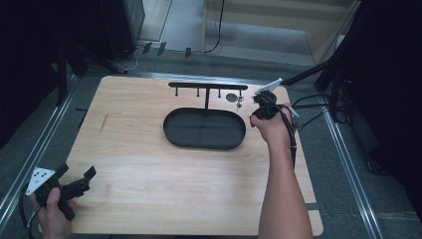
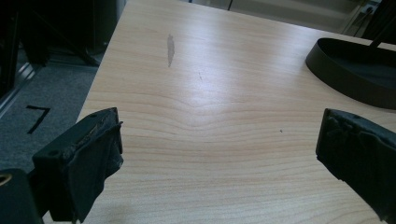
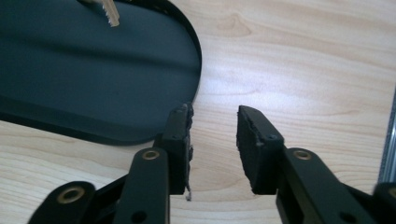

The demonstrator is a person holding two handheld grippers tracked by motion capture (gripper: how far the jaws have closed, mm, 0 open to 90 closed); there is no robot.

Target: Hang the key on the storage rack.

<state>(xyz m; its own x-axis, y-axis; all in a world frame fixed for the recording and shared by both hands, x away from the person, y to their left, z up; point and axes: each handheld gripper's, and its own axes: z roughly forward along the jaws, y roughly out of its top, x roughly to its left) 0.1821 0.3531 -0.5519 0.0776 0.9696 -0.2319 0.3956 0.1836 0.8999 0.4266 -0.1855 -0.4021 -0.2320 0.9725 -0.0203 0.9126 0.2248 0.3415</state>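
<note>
**At the far right edge of the table: right gripper beside the key stand, nothing held**

Toward the far edge of the table (image 1: 149,164), a black oval tray (image 1: 205,128) is observed, with a T-shaped rack (image 1: 207,86) rising from its back rim. A set of keys (image 1: 239,102) with a round grey tag (image 1: 231,97) is seen hanging from the right end of the rack's bar, above the tray's right end.

The right gripper (image 1: 262,99) is held just beside the keys, toward the far right corner. In the right gripper view its jaws are seen narrowly parted, with only bare wood between them; the toothed tip of a key (image 3: 111,16) hangs at the top of that view, above the tray (image 3: 93,70). Nothing is gripped.

The left gripper (image 1: 74,179) is parked at the near left corner, jaws spread wide and empty, well apart from the tray (image 2: 355,70).

Handling is judged as follows: the keys are light, stiff and metallic, likely slippery on flat faces, and free to swing on the peg. A hold on a key's blade or on the tag, taken squarely across its flat sides, is judged the most secure.
</note>
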